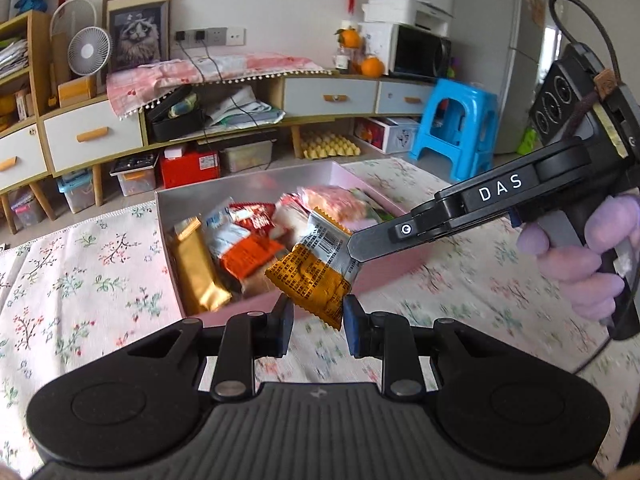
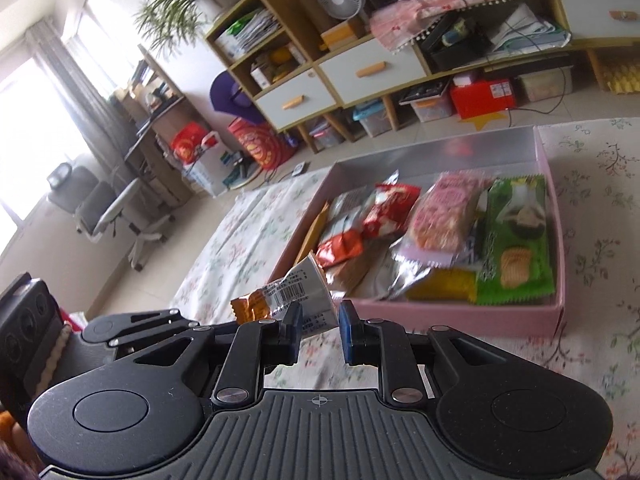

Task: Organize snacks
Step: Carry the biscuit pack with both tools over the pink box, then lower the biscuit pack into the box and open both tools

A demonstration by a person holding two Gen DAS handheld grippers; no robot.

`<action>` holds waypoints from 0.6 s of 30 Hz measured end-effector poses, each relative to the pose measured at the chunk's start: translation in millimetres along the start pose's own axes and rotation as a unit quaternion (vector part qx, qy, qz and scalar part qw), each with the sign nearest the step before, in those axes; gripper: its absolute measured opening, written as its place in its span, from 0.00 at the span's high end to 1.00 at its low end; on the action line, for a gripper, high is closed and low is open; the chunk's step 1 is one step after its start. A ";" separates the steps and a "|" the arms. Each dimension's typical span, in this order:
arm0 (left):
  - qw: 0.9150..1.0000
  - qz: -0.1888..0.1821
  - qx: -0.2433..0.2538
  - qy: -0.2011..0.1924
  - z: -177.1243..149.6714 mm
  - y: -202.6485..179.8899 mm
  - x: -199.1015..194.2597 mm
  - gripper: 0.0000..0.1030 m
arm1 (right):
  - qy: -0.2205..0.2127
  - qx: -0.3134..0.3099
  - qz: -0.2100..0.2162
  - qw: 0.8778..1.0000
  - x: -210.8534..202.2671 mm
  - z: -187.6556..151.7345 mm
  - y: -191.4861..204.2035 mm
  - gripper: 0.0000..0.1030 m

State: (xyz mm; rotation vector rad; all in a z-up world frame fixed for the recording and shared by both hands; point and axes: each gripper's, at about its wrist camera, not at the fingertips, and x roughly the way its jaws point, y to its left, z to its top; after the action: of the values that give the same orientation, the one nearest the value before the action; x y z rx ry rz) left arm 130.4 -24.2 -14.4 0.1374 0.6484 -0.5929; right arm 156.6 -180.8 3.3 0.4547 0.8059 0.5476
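Note:
An orange and silver snack packet hangs just in front of the near wall of a pink box, held at both ends. My left gripper is shut on its orange lower corner. My right gripper comes in from the right, shut on the packet's silver end. In the right wrist view the packet sits between the pads of my right gripper, and the left gripper's body shows at the left. The pink box holds several snack packets: gold, red, pink and green.
The box stands on a table under a floral cloth. Beyond the table are a low cabinet with drawers, a blue plastic stool and an office chair. A gloved hand holds the right gripper's handle.

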 end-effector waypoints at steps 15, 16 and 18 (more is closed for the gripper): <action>0.997 0.059 -0.049 0.001 14.7 -6.7 33.0 0.77 | -0.066 0.090 -0.062 0.992 19.8 23.7 -28.0 0.80; 0.997 0.063 -0.055 0.001 14.8 -7.2 34.3 0.77 | -0.072 0.098 -0.063 0.991 19.3 24.1 -30.1 0.80; 0.995 0.072 -0.062 0.002 16.3 -7.6 36.3 0.76 | -0.081 0.111 -0.065 0.988 18.8 24.5 -32.4 0.79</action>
State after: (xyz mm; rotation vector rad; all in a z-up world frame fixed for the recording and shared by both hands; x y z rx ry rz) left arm 157.9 -52.6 -23.0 0.0692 0.6711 -0.4119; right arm 195.4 -198.4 -10.5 0.6383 0.7381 0.2961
